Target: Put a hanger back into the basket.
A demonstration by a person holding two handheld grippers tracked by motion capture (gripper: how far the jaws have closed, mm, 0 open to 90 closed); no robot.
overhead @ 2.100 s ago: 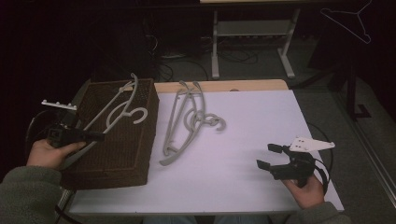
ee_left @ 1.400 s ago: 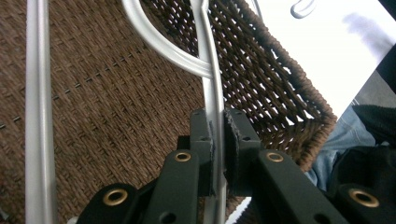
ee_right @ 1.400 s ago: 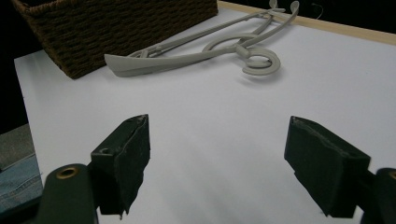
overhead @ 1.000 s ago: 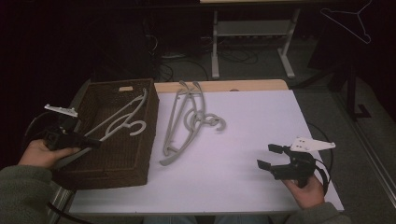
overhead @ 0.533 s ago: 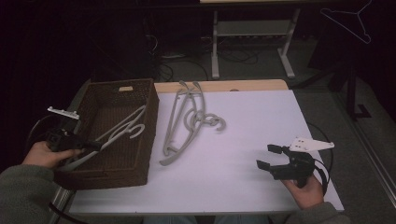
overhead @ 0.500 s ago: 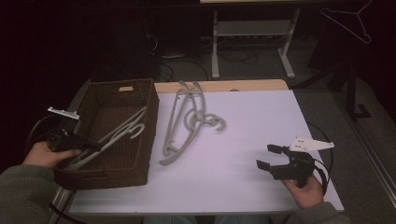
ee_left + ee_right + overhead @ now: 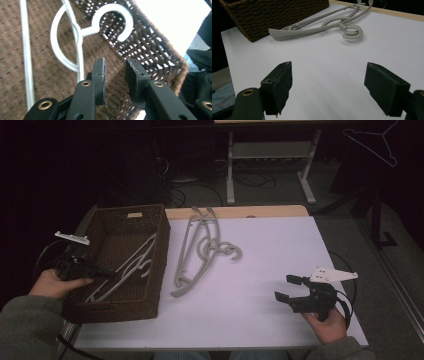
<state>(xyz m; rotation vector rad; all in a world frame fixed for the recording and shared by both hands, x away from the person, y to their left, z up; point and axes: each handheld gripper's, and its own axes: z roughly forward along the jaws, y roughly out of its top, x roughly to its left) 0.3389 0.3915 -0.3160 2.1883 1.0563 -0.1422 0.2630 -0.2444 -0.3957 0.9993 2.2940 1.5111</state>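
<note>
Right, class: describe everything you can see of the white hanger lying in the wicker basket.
The white hanger is thin, smooth and looks like plastic, with a round open hook, a curved loop below the neck and long straight bars. It lies flat and slanted on the floor of the brown wicker basket, its hook toward the basket's right wall. The left gripper hovers just over it; its jaws have just been opening and nothing is between them, so the hanger lies free, touching the basket alone.
</note>
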